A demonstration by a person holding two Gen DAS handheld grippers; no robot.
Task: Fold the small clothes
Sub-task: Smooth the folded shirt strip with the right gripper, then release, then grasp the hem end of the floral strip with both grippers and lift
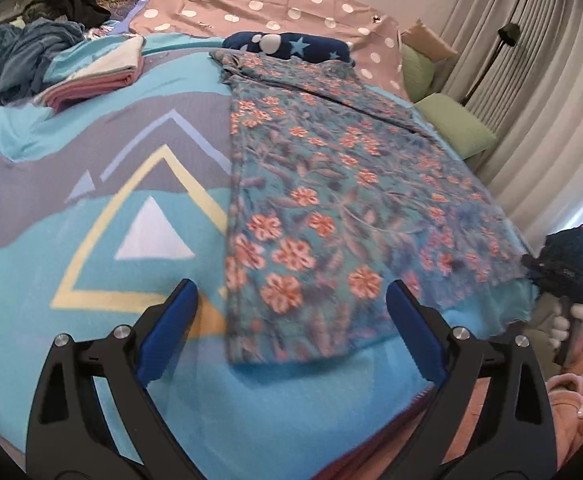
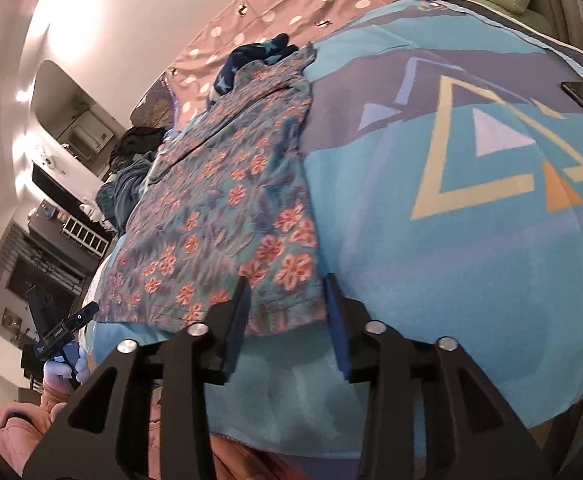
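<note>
A teal garment with orange flowers (image 1: 331, 208) lies flat on the blue patterned blanket (image 1: 91, 208), stretched from the near edge toward the pillows. My left gripper (image 1: 291, 300) is open just above its near left corner, holding nothing. In the right wrist view the same garment (image 2: 227, 208) lies left of centre. My right gripper (image 2: 287, 292) is open with its fingers either side of the garment's near right corner, at the hem. The right gripper also shows in the left wrist view (image 1: 571, 268) at the far right.
A folded stack of pink and white clothes (image 1: 99, 76) sits at the back left, with a heap of dark clothes (image 1: 31, 52) behind it. A navy star cloth (image 1: 291, 46) and green pillows (image 1: 455, 124) lie near the headboard. Curtains (image 1: 531, 80) hang on the right.
</note>
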